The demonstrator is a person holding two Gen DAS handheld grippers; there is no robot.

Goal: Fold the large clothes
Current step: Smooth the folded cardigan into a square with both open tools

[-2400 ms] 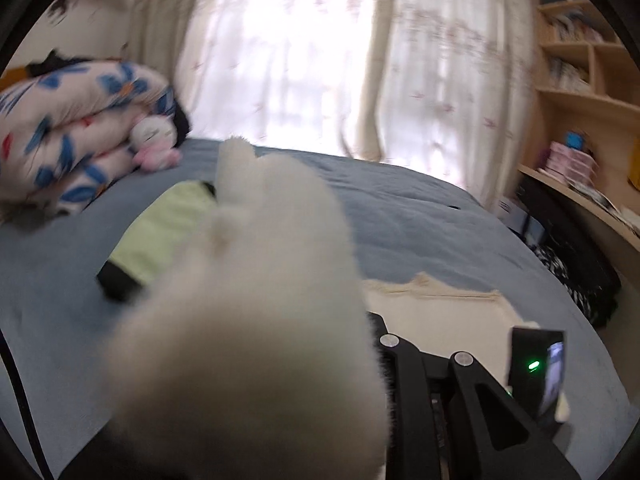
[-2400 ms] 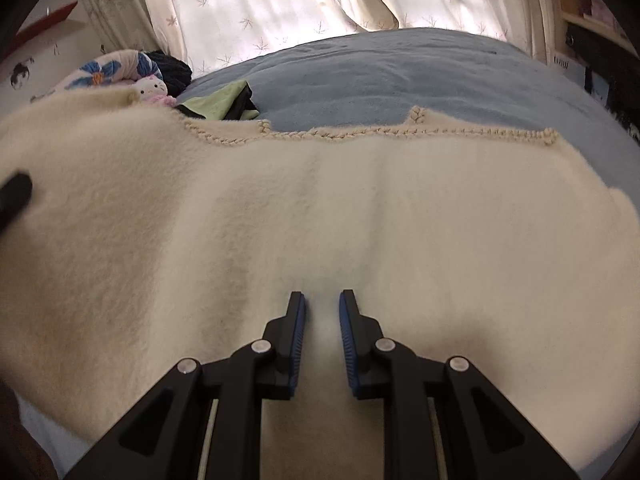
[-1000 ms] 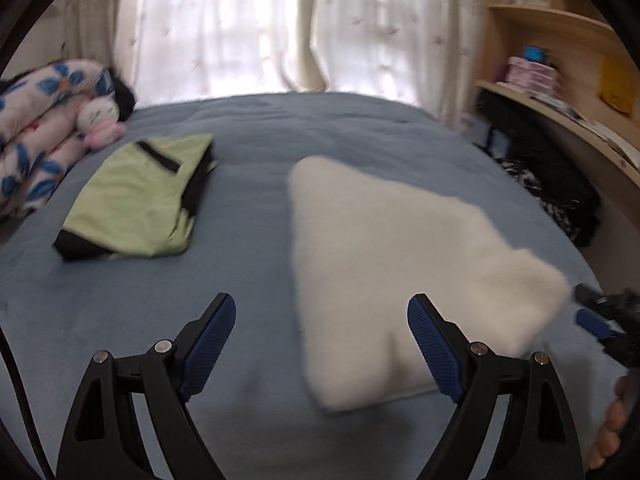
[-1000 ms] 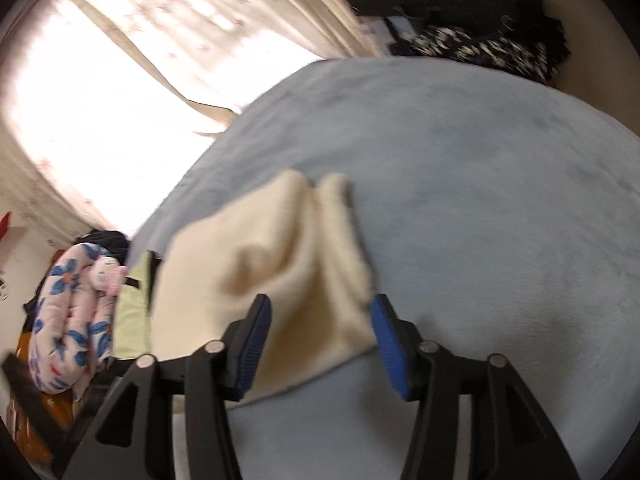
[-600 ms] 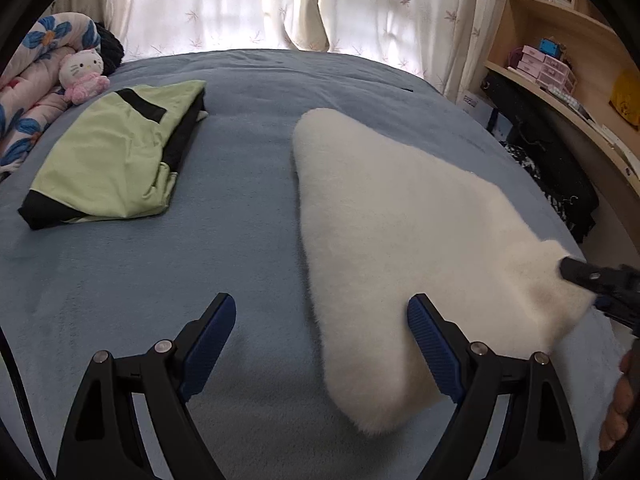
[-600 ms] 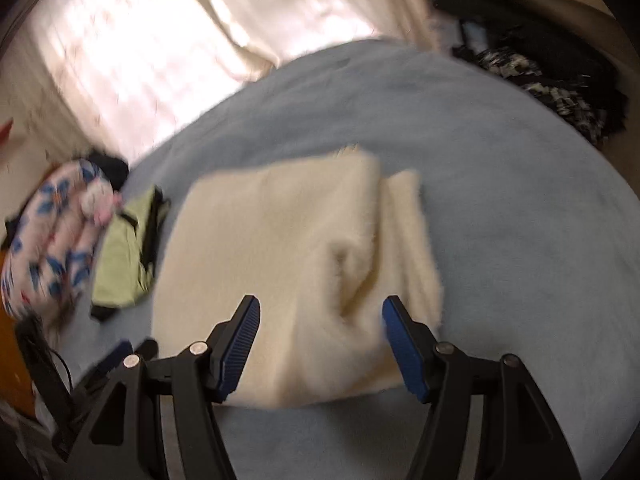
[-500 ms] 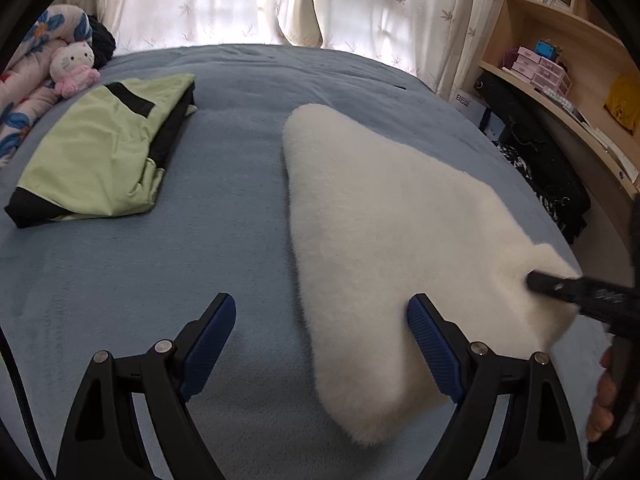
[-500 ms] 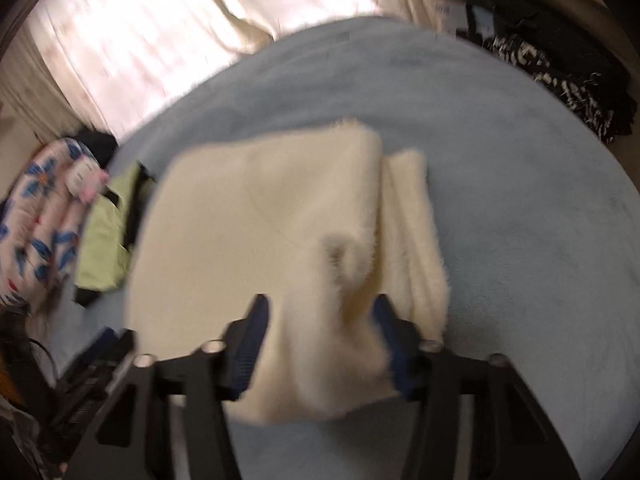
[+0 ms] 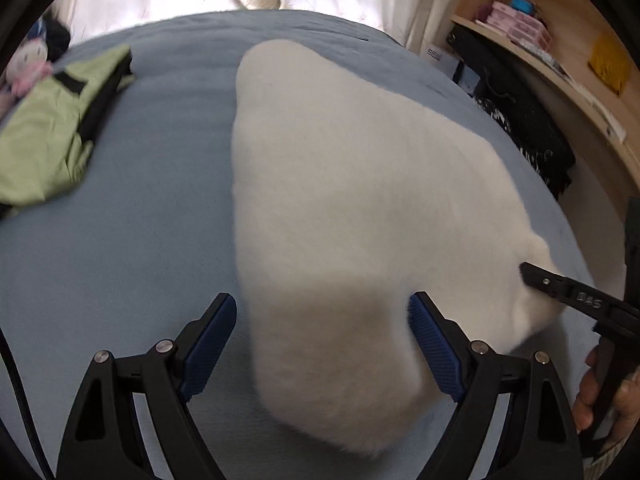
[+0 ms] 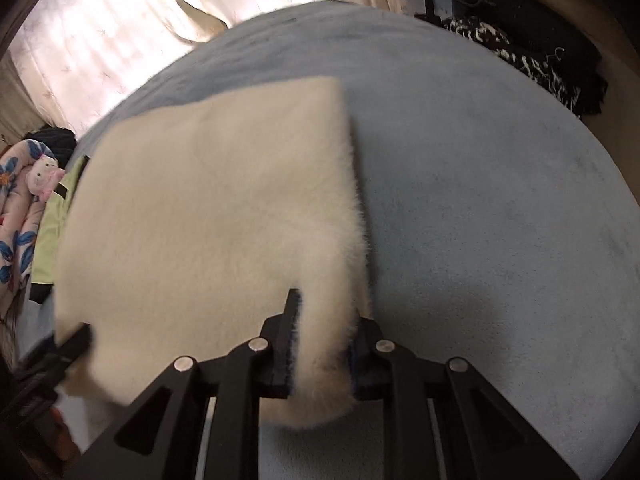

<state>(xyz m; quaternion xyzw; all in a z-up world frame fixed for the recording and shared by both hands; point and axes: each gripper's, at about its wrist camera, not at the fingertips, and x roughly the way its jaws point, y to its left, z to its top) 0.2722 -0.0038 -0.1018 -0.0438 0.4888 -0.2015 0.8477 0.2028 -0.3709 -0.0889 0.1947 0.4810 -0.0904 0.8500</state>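
Cream fleece garment [image 9: 360, 200] lies folded on the blue bed [image 9: 140, 240], to the right of the green folded garment [image 9: 44, 136] and nearer the camera than it.

Right gripper [image 10: 320, 344]: jaws closed on a bunched near corner of the fleece, pile bulging between them. Left gripper [image 9: 322, 344]: jaws spread wide and holding nothing, straddling the fleece's other near corner with cloth between them but not pinched.

Risks, as judged:
- If the right gripper lifts alone, the thick layers may slide apart and the fold open, since only one corner is held.
- The fleece is bulky and slippery-looking (deep pile); a shallow pinch could catch the top layer only and leave the lower ones on the bed.
- Dragging toward the green folded garment could rumple it.

Count:
- cream fleece garments: one
- green folded garments: one
- plush toys: one [image 10: 42, 174], beyond the green garment beside a floral quilt [image 10: 16, 216]
- grippers: two
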